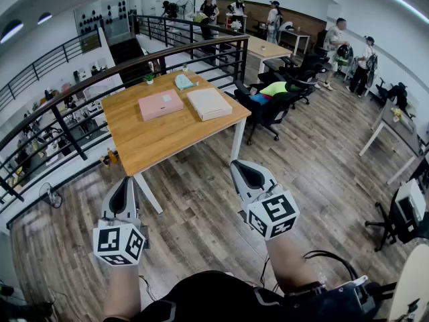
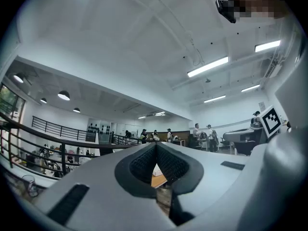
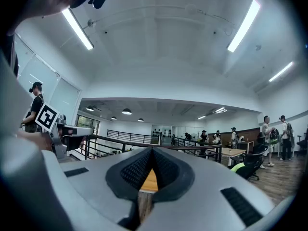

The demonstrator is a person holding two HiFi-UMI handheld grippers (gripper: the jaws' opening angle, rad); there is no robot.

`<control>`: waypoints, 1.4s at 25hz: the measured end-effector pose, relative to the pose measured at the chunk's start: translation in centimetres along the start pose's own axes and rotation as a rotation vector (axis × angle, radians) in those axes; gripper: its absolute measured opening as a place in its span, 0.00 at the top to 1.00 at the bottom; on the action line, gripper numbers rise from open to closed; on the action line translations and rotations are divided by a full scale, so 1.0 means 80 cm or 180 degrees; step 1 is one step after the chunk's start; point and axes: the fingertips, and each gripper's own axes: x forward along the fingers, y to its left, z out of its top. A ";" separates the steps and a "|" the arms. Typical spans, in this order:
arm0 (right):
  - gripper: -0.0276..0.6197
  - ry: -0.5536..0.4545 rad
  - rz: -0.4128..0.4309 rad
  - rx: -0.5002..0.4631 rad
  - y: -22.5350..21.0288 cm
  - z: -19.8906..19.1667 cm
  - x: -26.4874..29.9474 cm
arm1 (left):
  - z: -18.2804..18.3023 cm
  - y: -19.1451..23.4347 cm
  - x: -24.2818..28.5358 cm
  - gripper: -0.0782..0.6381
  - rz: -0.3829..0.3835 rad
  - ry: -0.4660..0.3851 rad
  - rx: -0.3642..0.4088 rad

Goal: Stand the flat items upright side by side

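Both grippers were off the tabletop [image 1: 154,139], held level over the wood floor [image 1: 201,206]. In head view the L gripper [image 1: 125,182] was at approx 7 o'clock and the R gripper [image 1: 238,165] at approx 5 o'clock. L jaws were fully closed, pads meeting, nothing btwn them. R jaws were the same: closed, empty.

The tabletop sat ahead at 11–12 o'clock, well apart from both grippers. On it, 2 flat items lay flat, side by side toward the far edge. The pink flat item [image 1: 159,104] had the beige flat item [image 1: 209,103] at its 3 o'clock, w/ a narrow gap btwn them, not touching. A smaller light-teal item [image 1: 184,81] lay at 12 o'clock of that gap. A small potted plant [image 1: 149,78] stood at the pink item's 11 o'clock.

A black railing [image 1: 208,45] ran past the tabletop's left & far sides. Office chairs [image 1: 268,109] stood at the tabletop's 3 o'clock. Several people were in the bkgd at 12–2 o'clock.
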 end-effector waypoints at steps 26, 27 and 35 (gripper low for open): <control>0.77 -0.0110 0.0181 0.0031 0.002 0.008 0.024 | -0.001 0.000 0.025 0.84 -0.0033 0.0087 0.0182; 0.68 -0.0105 0.0200 0.0039 0.003 0.008 0.025 | -0.001 0.000 0.025 0.84 -0.0056 0.0083 0.0143; 0.49 -0.0113 0.0267 0.0044 -0.002 0.003 0.030 | -0.005 -0.015 0.027 0.48 -0.0246 0.0070 0.0000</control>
